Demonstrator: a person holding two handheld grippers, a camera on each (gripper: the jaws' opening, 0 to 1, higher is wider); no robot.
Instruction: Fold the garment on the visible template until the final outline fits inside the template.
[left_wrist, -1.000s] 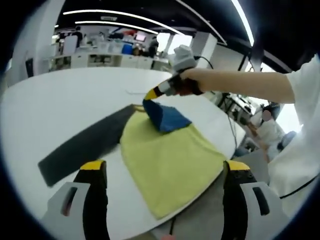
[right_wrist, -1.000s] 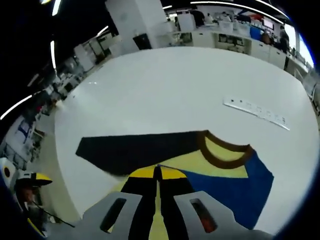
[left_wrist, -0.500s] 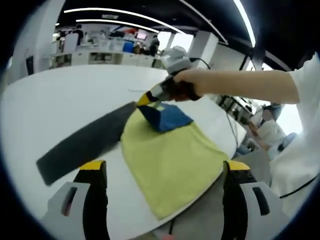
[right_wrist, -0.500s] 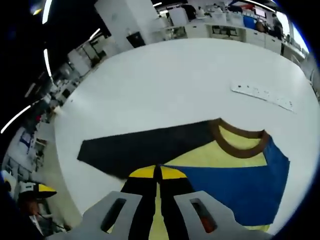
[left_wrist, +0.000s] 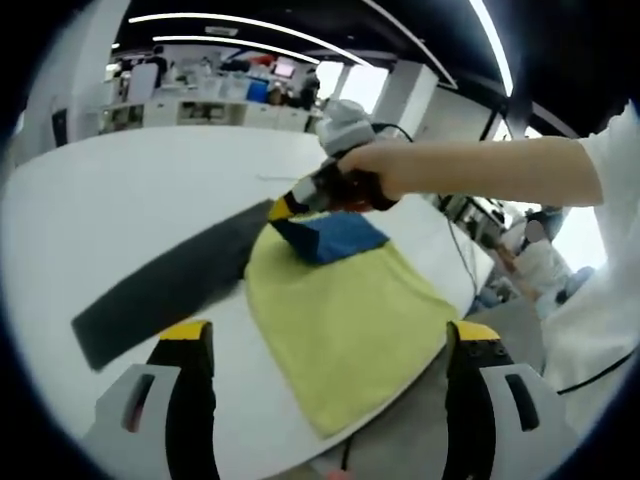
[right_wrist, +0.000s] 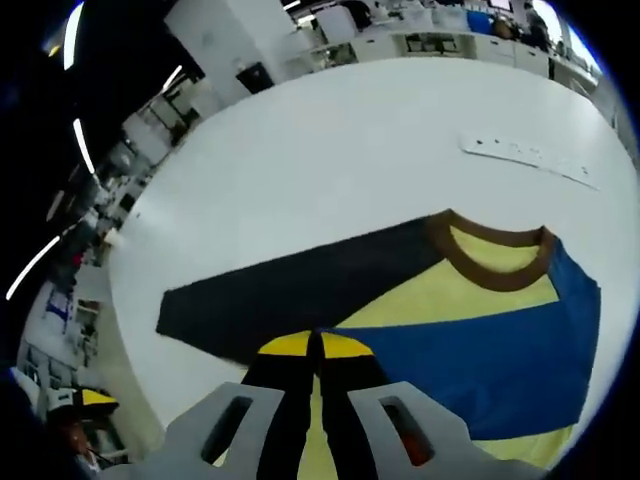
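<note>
1. the garment (left_wrist: 340, 310) lies flat on the white worktop (left_wrist: 110, 200), ahead of the left tongs (left_wrist: 330, 345) and between their two prongs in the left gripper view. its yellow body reaches toward the near worktop edge, and the long dark sleeve (left_wrist: 160, 285) stretches out toward the left prong's side.
2. the left tongs are spread wide and carry nothing; they hang above the near hem, apart from the cloth.
3. the right tongs (right_wrist: 316, 345) are pressed together, pinching the blue sleeve (right_wrist: 480, 360). in the left gripper view they come in from the right, held by a hand (left_wrist: 375, 180), with their yellow tips at the lifted corner of the blue cloth (left_wrist: 330, 237).
4. in the right gripper view the blue sleeve spreads across the yellow chest just ahead of the tongs, under the brown collar (right_wrist: 495, 258). the dark sleeve runs off to the left of the tongs.
5. i cannot make out a template outline under the garment.
6. step in hand, as i judge it: folding the blue sleeve inward over the body, only partly laid.
7. the next move calls for lowering the pinched corner flat onto the yellow panel and letting go. then the dark sleeve needs the same inward fold, likely work for the idle left tongs.
8. a white strip (right_wrist: 530, 160) lies on the worktop well beyond the collar.
</note>
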